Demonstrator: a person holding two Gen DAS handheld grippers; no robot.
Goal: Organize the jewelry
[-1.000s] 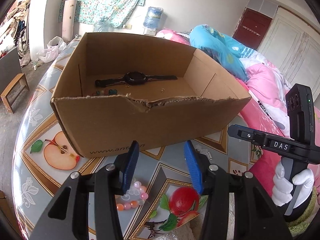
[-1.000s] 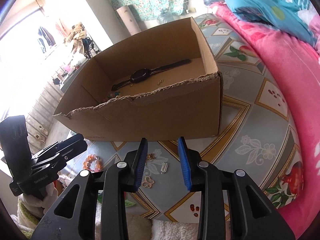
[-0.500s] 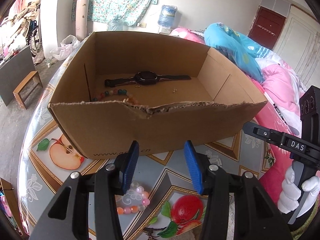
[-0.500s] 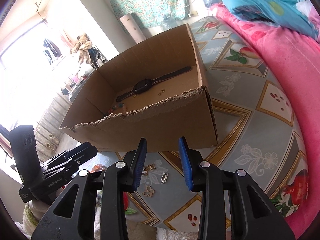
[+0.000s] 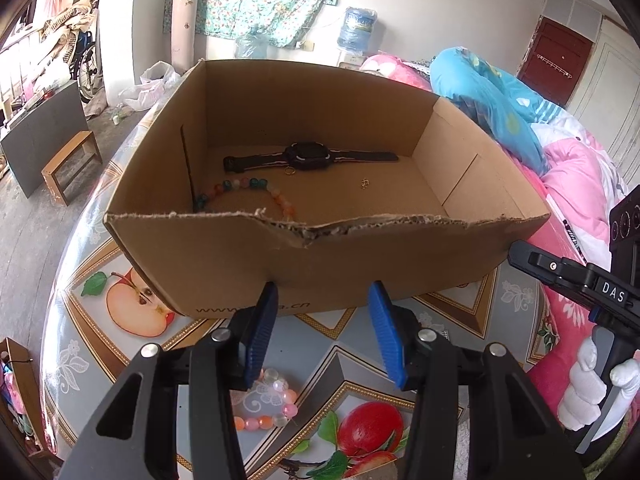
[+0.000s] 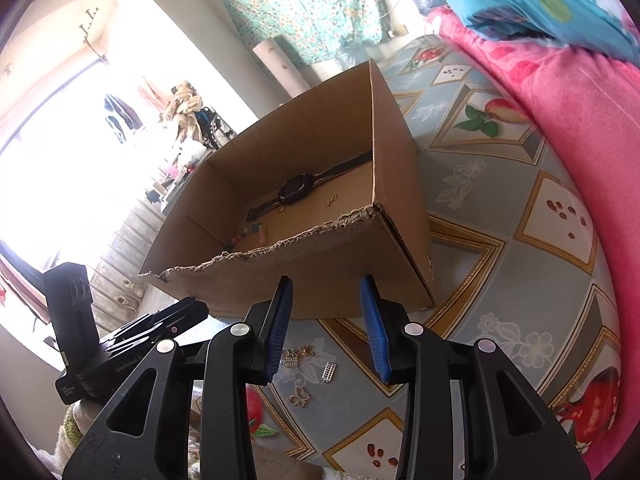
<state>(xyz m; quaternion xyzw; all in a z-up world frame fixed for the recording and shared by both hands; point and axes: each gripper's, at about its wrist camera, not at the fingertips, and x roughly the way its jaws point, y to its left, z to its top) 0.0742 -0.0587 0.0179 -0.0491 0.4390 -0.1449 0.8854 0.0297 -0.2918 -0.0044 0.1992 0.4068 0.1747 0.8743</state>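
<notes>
A torn cardboard box stands on the fruit-patterned tablecloth. Inside it lie a black watch, a coloured bead bracelet and a tiny gold earring. My left gripper hovers open in front of the box's near wall with nothing between its fingers. Below it on the cloth lies a pink bead bracelet. My right gripper is open and empty before the box, above several small charms, a silver ladder charm and a butterfly charm. The watch also shows there.
A pink blanket and a blue quilt border the table on the right. A white-gloved hand holds the other tool at the right edge. A wooden stool stands on the floor at the left.
Both views now look more steeply into the box, so more of its floor and the bead bracelet inside show. The right gripper has shifted sideways and its fingers stand slightly wider.
</notes>
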